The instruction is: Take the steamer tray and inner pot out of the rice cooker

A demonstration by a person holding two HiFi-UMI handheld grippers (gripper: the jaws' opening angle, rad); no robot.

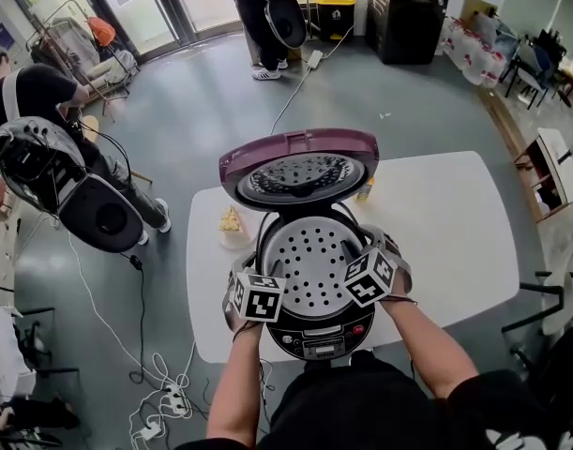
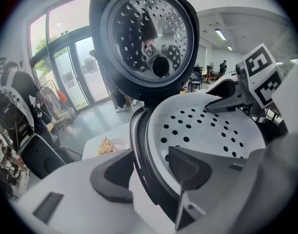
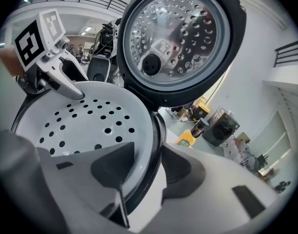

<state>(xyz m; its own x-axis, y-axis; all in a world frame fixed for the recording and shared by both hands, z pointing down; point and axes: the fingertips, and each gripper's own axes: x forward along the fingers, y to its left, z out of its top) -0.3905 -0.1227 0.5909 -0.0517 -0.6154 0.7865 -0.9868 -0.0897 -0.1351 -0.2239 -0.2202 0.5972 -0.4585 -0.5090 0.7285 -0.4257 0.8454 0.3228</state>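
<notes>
The rice cooker (image 1: 314, 340) stands on the white table with its purple lid (image 1: 300, 167) up. The white perforated steamer tray (image 1: 309, 261) sits in its top, over the inner pot, which is hidden. My left gripper (image 1: 252, 270) straddles the tray's left rim (image 2: 144, 145). One finger is inside the tray and one outside, and a small gap still shows at the inner pad. My right gripper (image 1: 376, 244) straddles the right rim (image 3: 151, 130), and its pads look pressed against it. Each gripper shows across the tray in the other's view.
The table (image 1: 455, 232) holds a small dish with yellow food (image 1: 232, 223) to the left of the cooker. A yellow bottle (image 1: 366, 190) stands behind it. The raised lid (image 2: 149, 38) overhangs the back of the tray. People stand beyond the table, and cables (image 1: 164, 392) lie on the floor.
</notes>
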